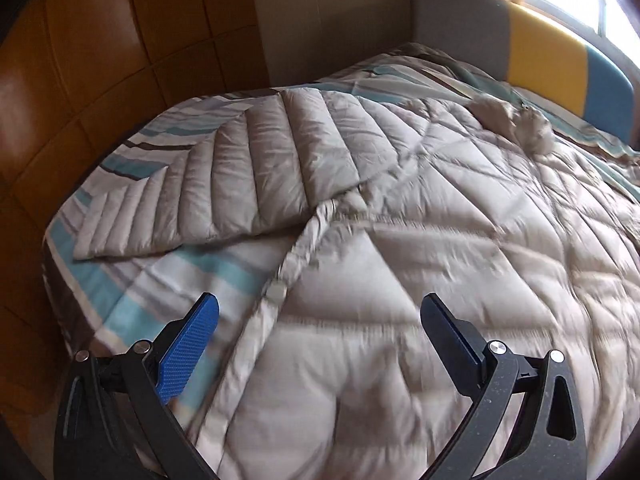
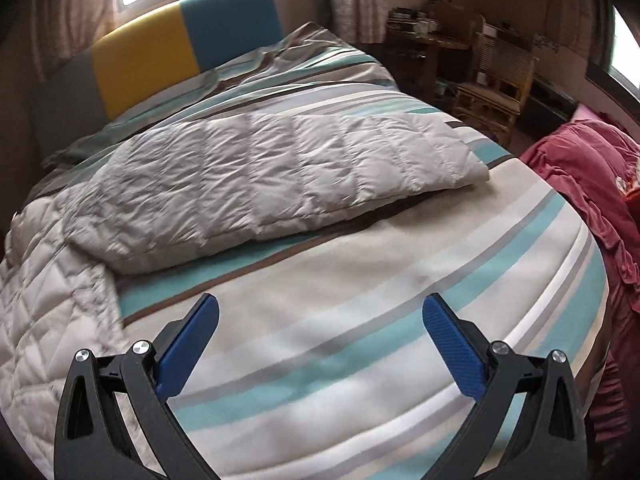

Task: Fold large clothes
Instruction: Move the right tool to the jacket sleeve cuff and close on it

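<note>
While the beige quilted coat (image 1: 400, 208) lies spread on the striped bed (image 2: 360, 320), left gripper (image 1: 320, 312) and right gripper (image 2: 320, 312) hover spread apart, grasping nothing.

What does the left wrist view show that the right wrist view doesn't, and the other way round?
Only the left wrist view shows the coat's quilted body, its zipper edge, the fur trim and the brown panelled wall.

Only the right wrist view shows the dark red bedding, the wooden chair and the cluttered desk.

Both show an open, empty tool, left tool and right tool, each seeing one spread sleeve on the striped bedcover, plus the yellow and blue headboard.
</note>
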Available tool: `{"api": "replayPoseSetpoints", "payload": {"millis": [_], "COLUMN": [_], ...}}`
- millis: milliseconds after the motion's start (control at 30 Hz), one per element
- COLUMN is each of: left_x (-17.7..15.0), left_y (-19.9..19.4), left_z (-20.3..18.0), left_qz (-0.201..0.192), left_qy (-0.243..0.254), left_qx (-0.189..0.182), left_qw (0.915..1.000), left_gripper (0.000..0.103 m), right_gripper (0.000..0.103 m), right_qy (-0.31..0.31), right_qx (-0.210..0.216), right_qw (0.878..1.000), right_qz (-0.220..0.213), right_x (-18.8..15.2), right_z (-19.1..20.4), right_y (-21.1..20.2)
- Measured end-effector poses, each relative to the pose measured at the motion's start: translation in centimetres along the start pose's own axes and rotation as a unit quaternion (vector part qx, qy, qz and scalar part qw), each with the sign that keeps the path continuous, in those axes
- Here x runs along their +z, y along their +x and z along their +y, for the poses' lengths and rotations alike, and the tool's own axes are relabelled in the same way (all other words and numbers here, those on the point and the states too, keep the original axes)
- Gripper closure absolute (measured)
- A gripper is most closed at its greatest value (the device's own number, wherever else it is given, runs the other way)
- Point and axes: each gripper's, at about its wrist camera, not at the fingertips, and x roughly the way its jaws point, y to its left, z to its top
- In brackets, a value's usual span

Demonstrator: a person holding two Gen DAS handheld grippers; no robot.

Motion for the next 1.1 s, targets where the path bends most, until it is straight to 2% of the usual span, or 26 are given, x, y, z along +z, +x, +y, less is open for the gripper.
{"api": "replayPoseSetpoints", "payload": {"millis": [100,233,367,600,667,733,767,833,900,933,1100], "left_x": [0.7,0.8,0.1,-0.3,-0.4,-0.4,-0.4,-0.4,-0.5,-0.6,-0.5], "left_y": [1.9,4.3,5.7,6.4,6.7,7.0,7.1,7.0,6.8,6.7,6.7], "left_z": [-0.5,-0.8,-0.7,-0.5,-0.4,-0.1,0.0,-0.1,-0.2,-0.3,-0.3], "left_qz": [-0.004,0.008,0.016,0.024,0.031,0.038,0.04,0.035,0.023,0.02,0.021], "left_qy": [0.006,0.014,0.011,0.003,-0.003,-0.011,-0.013,-0.008,0.004,0.007,0.002], "left_qx": [0.016,0.026,0.013,0.004,-0.005,-0.017,-0.02,-0.013,0.004,0.009,0.003], "left_qw": [0.9998,0.9995,0.9997,0.9997,0.9995,0.9991,0.9989,0.9993,0.9997,0.9997,0.9998], "left_gripper": [0.003,0.003,0.003,0.003,0.003,0.003,0.003,0.003,0.003,0.003,0.003], "right_gripper": [0.008,0.017,0.022,0.033,0.039,0.054,0.058,0.077,0.086,0.09,0.092], "right_qy": [0.019,0.038,0.054,0.042,0.037,0.024,0.017,0.005,-0.012,-0.021,-0.061], "right_qx": [-0.028,-0.04,-0.051,-0.078,-0.086,-0.091,-0.094,-0.091,-0.092,-0.095,-0.107], "right_qw": [0.999,0.998,0.997,0.996,0.996,0.995,0.995,0.996,0.995,0.995,0.99], "right_qz": [-0.018,-0.023,-0.024,-0.005,-0.006,-0.01,-0.012,-0.018,-0.023,-0.028,-0.074], "right_x": [2.1,4.3,6.0,6.0,6.0,6.0,6.0,5.9,5.9,5.8,5.4], "right_z": [-1.0,-1.5,-1.9,-1.3,-1.1,-0.7,-0.5,-0.1,0.7,1.0,3.1], "right_y": [1.8,4.1,5.9,8.6,8.8,8.9,8.9,8.9,8.8,8.7,6.9]}}
